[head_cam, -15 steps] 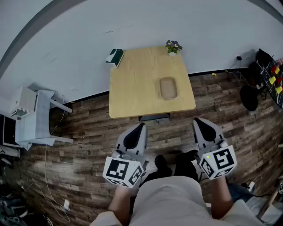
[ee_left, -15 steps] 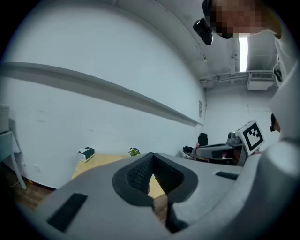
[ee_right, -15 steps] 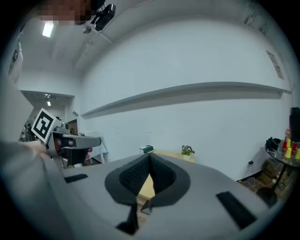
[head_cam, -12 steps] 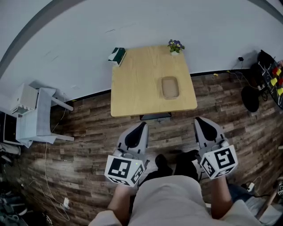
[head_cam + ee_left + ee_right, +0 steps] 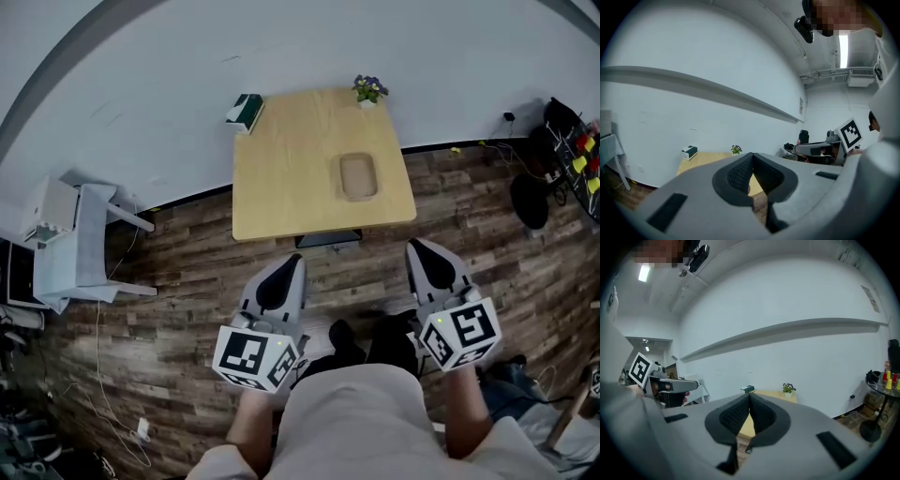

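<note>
Though clenched empty, left gripper and right gripper hang low.
Tan tray lies upper centre, well beyond them.

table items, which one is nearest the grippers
The tan tray; the green box and potted plant sit at the far corners of the table.

The wooden table stands on a plank floor; on it lie a tan tray, a potted plant (purple flowers) and a green-and-white box.
</note>
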Motion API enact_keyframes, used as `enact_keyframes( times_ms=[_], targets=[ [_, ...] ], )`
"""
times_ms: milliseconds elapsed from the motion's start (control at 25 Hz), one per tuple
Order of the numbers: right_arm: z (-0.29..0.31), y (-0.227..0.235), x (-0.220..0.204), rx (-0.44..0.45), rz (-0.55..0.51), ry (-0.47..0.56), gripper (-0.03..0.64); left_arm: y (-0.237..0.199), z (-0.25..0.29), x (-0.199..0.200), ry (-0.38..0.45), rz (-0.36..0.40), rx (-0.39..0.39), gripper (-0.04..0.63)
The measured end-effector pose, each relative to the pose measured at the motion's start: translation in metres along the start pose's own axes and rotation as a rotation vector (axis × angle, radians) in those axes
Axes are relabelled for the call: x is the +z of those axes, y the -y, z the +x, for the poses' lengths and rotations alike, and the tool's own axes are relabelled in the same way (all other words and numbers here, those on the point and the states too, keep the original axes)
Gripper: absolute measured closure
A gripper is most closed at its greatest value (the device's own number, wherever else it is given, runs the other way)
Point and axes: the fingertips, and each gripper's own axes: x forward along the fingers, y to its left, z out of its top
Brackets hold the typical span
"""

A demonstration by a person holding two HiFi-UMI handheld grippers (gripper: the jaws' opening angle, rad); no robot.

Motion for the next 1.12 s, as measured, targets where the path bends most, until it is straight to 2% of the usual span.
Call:
enact_keyframes(
  times_ms=[600, 1000, 1120],
  targets=[
    [0.003, 0.004, -0.017, 0.001, 0.000, -0.067, 0.609, 0.007, 0.016, -0.019, -0.040, -0.024, -0.045, 0.592],
    [0.030, 0.030, -0.019, 0.062, -0.007, -0.095, 0.565, 0.003, 0.055, -0.018, -0.068, -0.026, -0.024, 0.589],
    [0.039, 0.040, -0.016, 0.072, -0.009, -0.096, 0.547, 0.001, 0.067, -0.014, -0.075, -0.009, -0.019, 0.544]
  ],
)
